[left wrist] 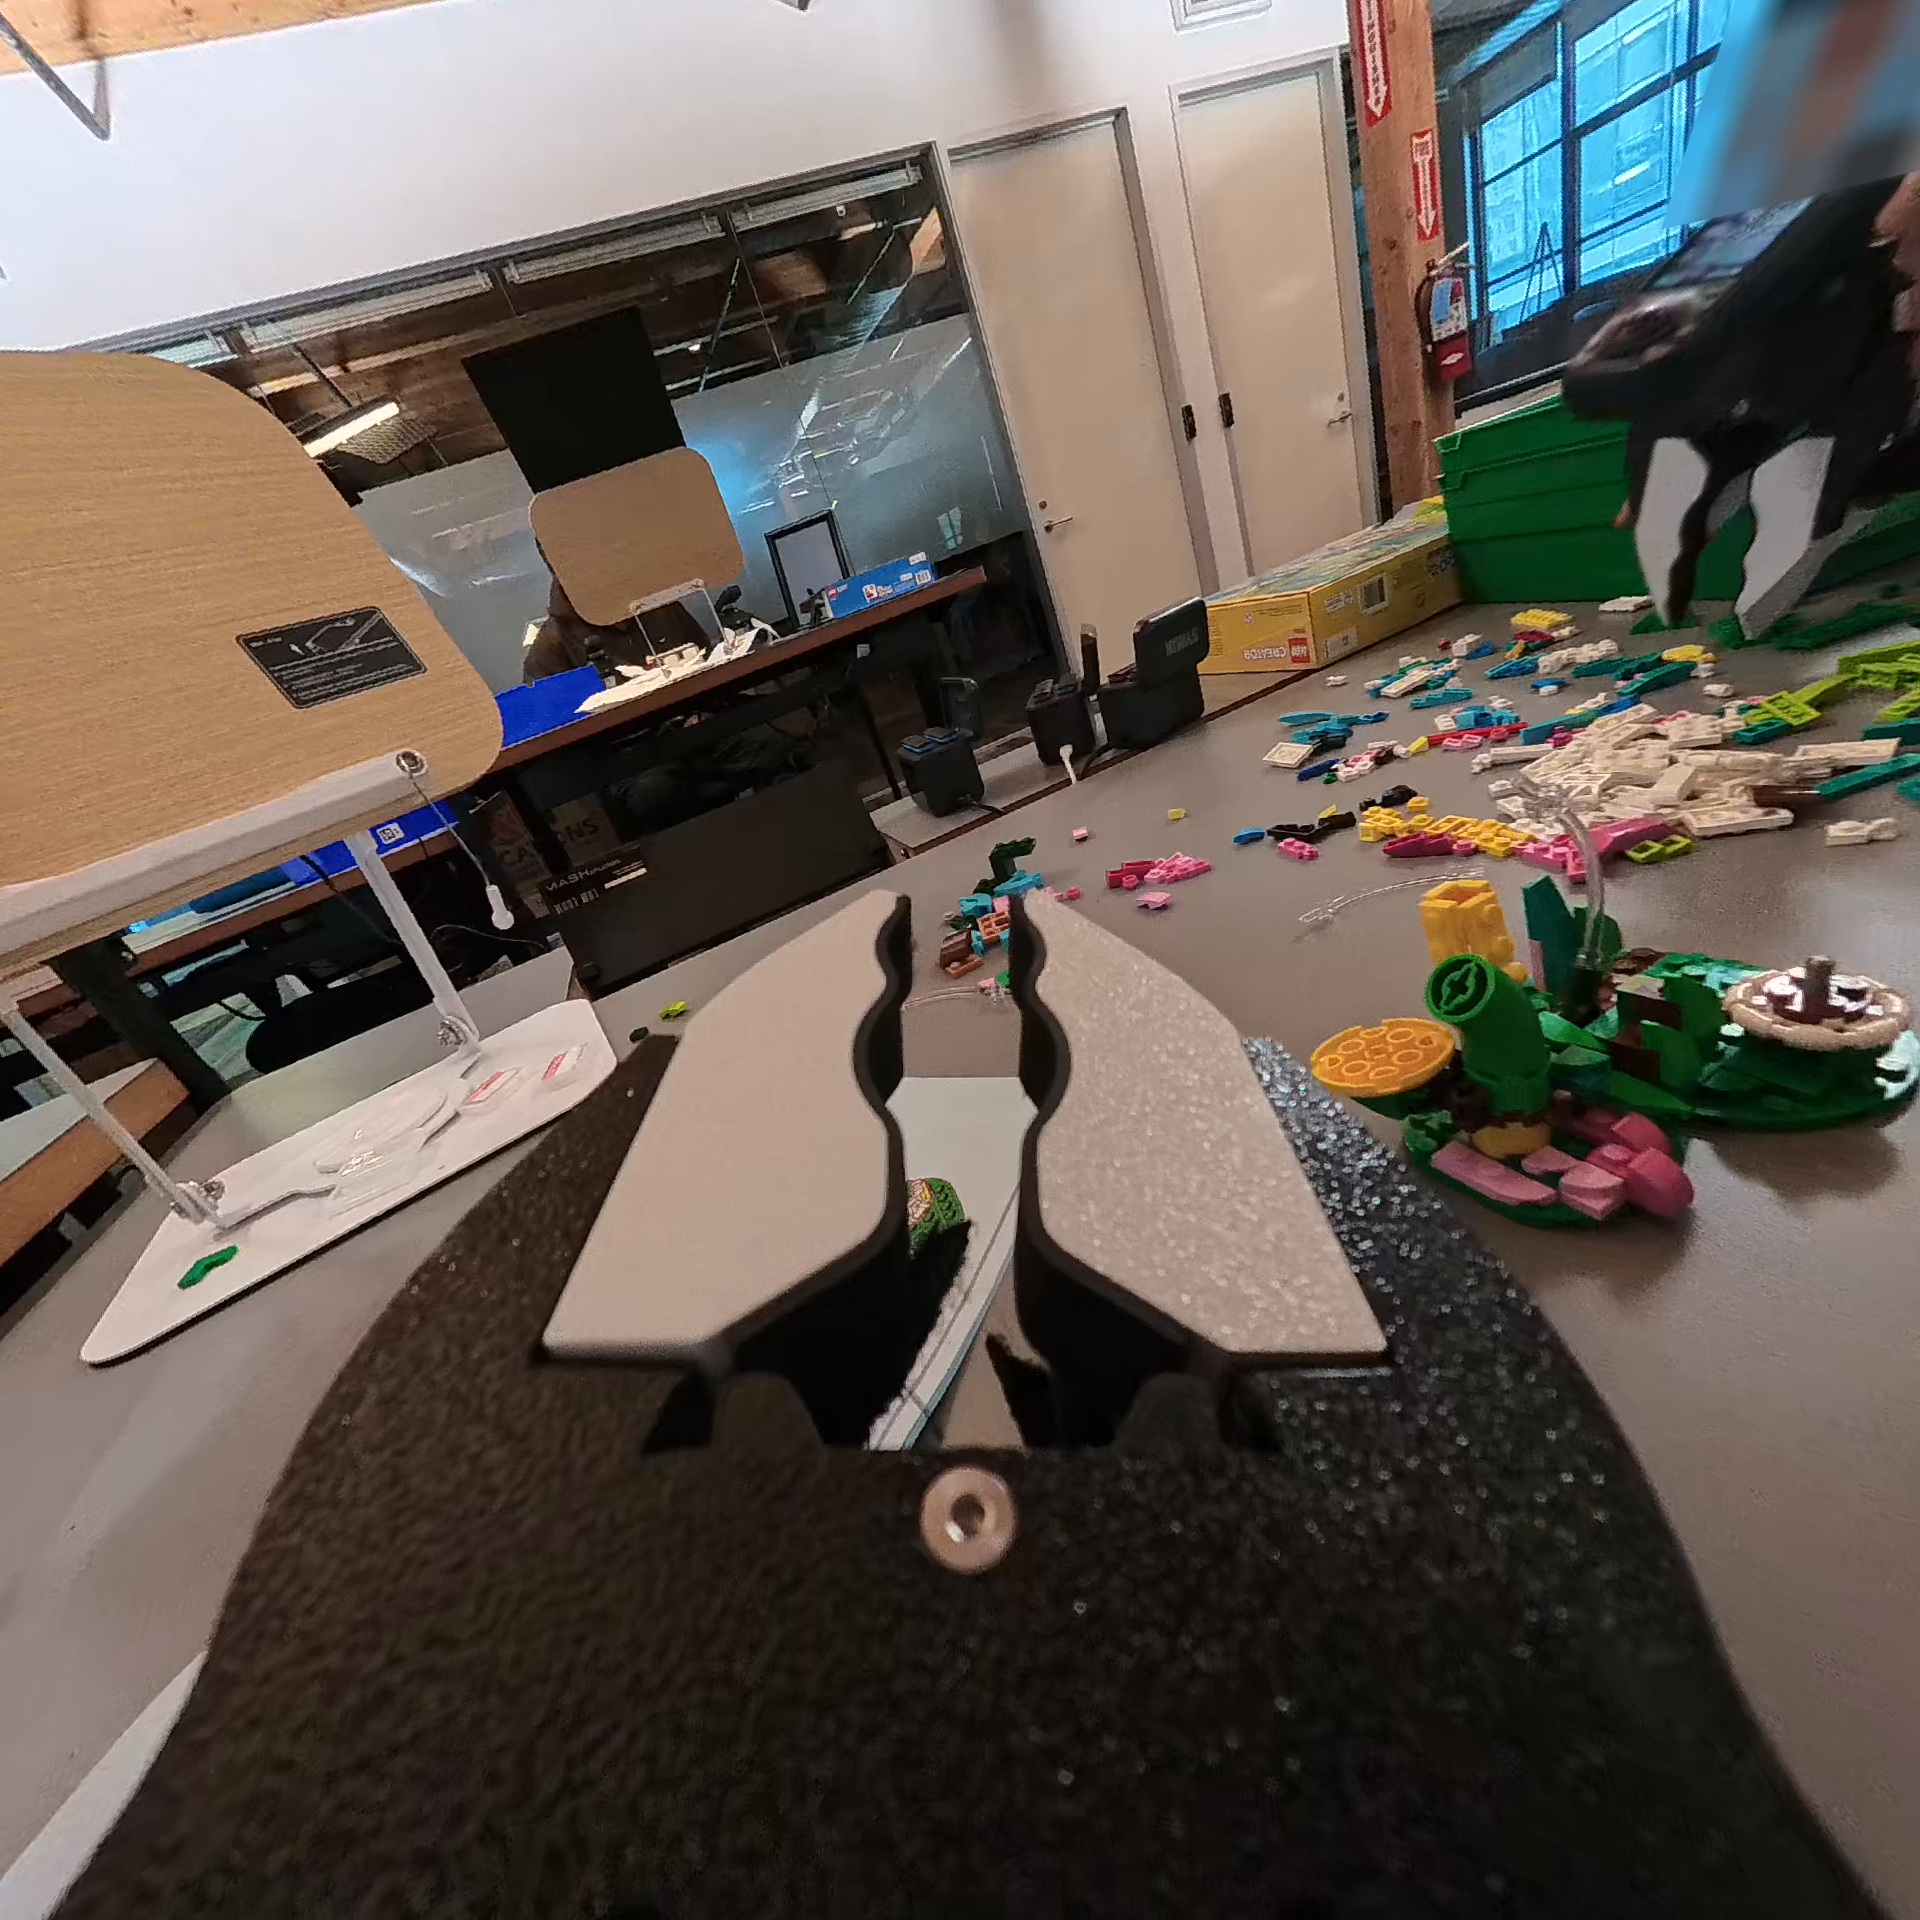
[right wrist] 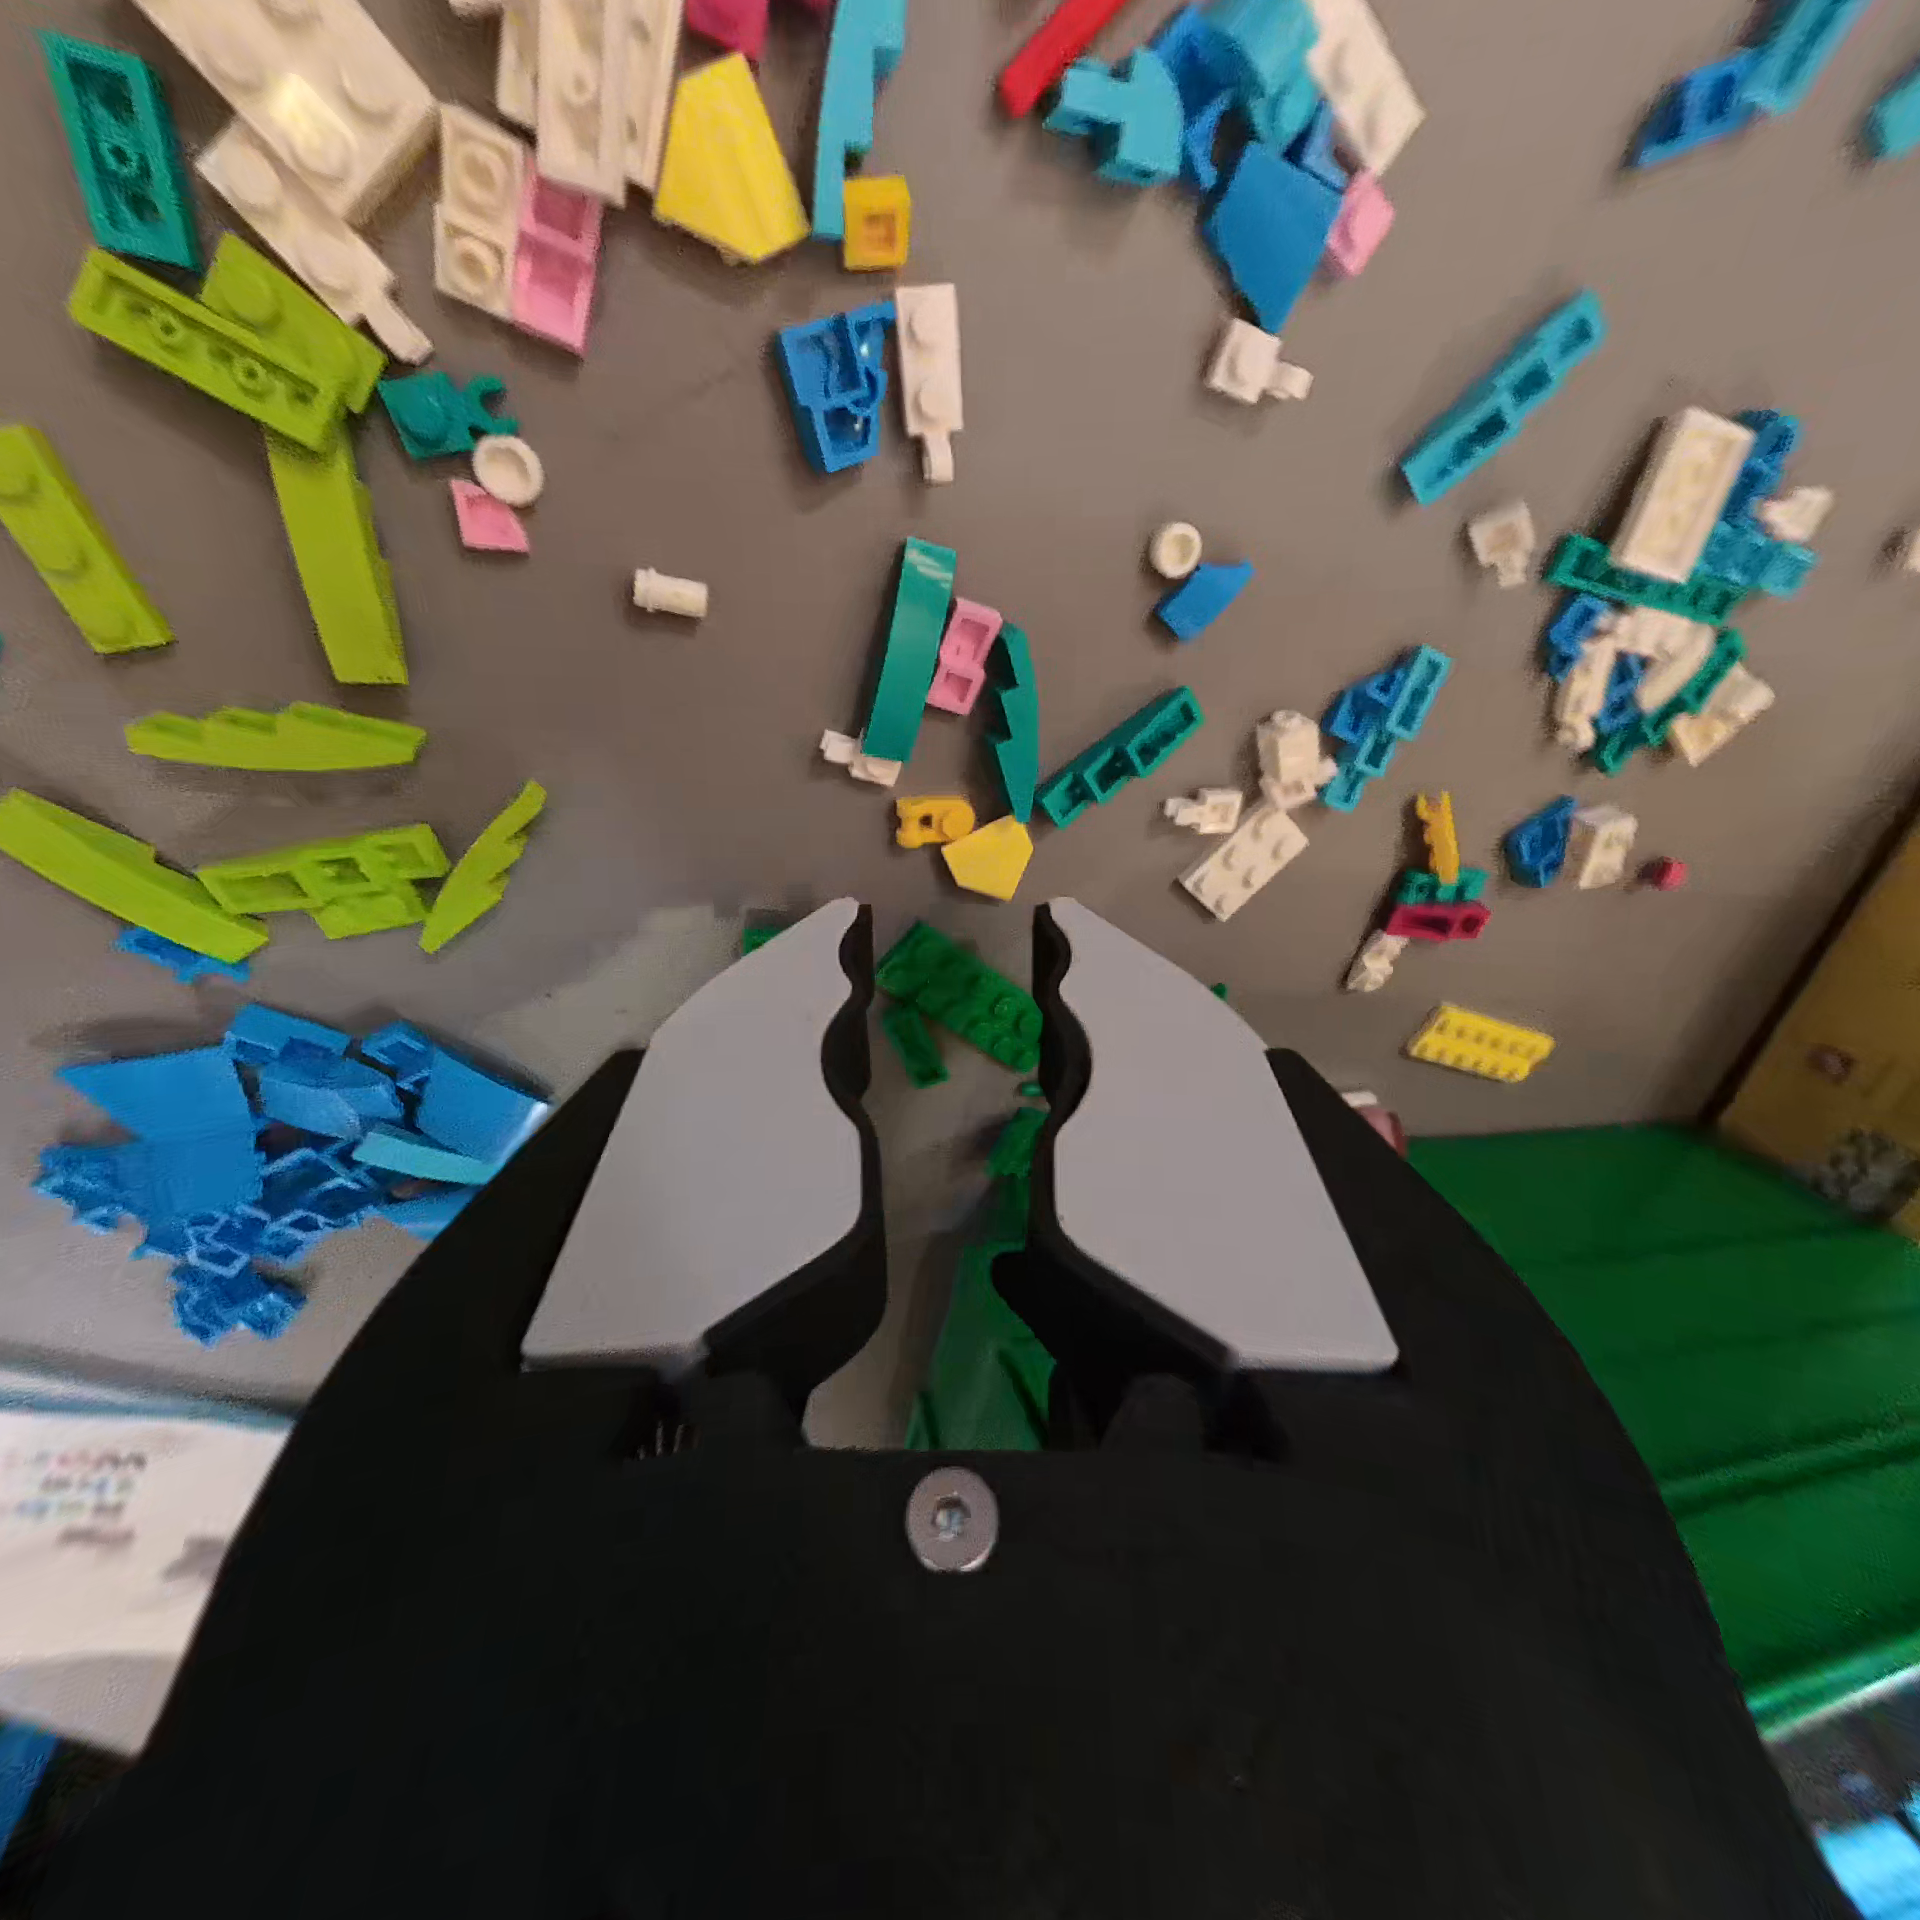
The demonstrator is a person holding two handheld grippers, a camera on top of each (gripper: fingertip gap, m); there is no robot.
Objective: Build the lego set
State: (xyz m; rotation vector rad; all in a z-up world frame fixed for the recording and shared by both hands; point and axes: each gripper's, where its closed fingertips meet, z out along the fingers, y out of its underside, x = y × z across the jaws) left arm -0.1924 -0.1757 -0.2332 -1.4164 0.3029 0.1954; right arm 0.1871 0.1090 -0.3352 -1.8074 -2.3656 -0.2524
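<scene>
**Both grippers parted over a table of loose bricks**

Green plate (right wrist: 961,1008), studs up, lies on the grey table (right wrist: 644,499) right under the right gripper (right wrist: 948,920), framed between its grey fingers (right wrist: 748,1122); the jaws stand apart with clear space on either side of the plate, pressing on nothing. Just beyond the green plate sit a yellow wedge (right wrist: 989,854) and a small yellow clip piece (right wrist: 930,821), and farther on a teal curved slope (right wrist: 914,649). Left of the plate lies a heap of blue pieces (right wrist: 270,1143); to its right, a green bin (right wrist: 1662,1351).

The left gripper (left wrist: 961,920) hovers above the table, jaws slightly parted and bare. Beyond its tips lies a small cluster of teal and brown bricks (left wrist: 982,925). To its right stands a built green model (left wrist: 1621,1049) with a yellow disc.
</scene>
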